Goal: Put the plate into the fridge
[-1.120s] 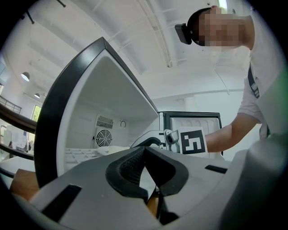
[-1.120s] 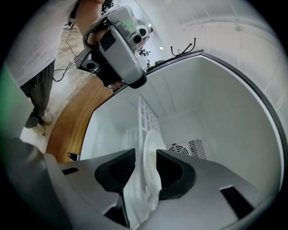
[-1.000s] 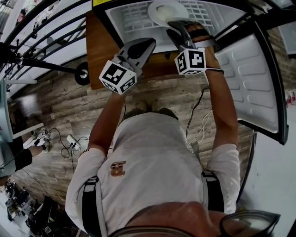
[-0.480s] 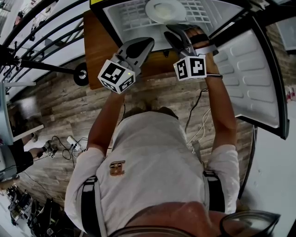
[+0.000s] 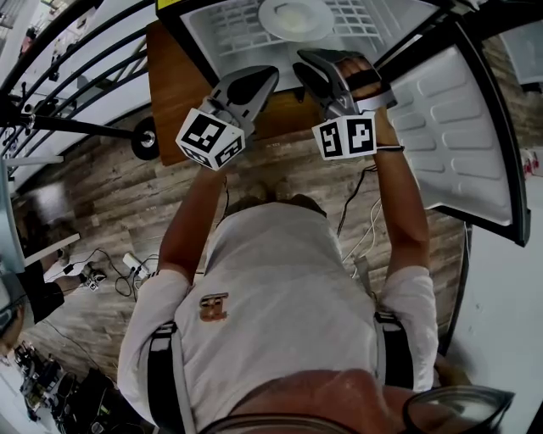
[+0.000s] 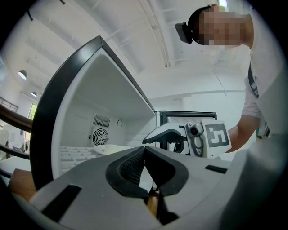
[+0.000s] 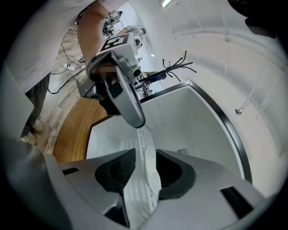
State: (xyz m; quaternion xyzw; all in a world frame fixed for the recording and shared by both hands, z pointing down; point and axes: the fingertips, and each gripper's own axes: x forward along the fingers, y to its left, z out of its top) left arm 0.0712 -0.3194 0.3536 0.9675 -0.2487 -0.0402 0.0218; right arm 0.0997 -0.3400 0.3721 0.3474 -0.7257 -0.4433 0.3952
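Item one, the plate [image 5: 295, 17]: white and round. We find it lying flat on the white wire shelf [image 5: 229, 34] inside the open fridge [image 5: 191, 25], about midway between the shelf's left and right edges. Item two, the right claw [image 5: 311, 64]: its own view shows the dark ribbed pads [image 7: 118, 173] spread, with nothing pinched between them. We see the plate [image 7: 151, 167] through the gap, farther in on the shelf [image 7: 143, 139] and clear of both pads. From the head view the claw's tip sits just outside the shelf's front edge, near the plate but not touching it. Item three, the left claw [image 5: 256, 82]: its jaws are pressed together in its own view [image 6: 144, 162] and hold nothing. It is level with the right claw and to its left, also short of the shelf's front edge and a little farther from the plate. Its view takes in the fridge's back wall with a round fan grille [image 6: 100, 135], and the right claw [image 6: 167, 134] alongside. Item four, the fridge door [image 5: 458, 144]: it stands swung open at the right, its moulded white inner face showing. Item five: a brown wooden tabletop [image 5: 174, 93] at the fridge's left side, and a plank floor [image 5: 102, 195] below.
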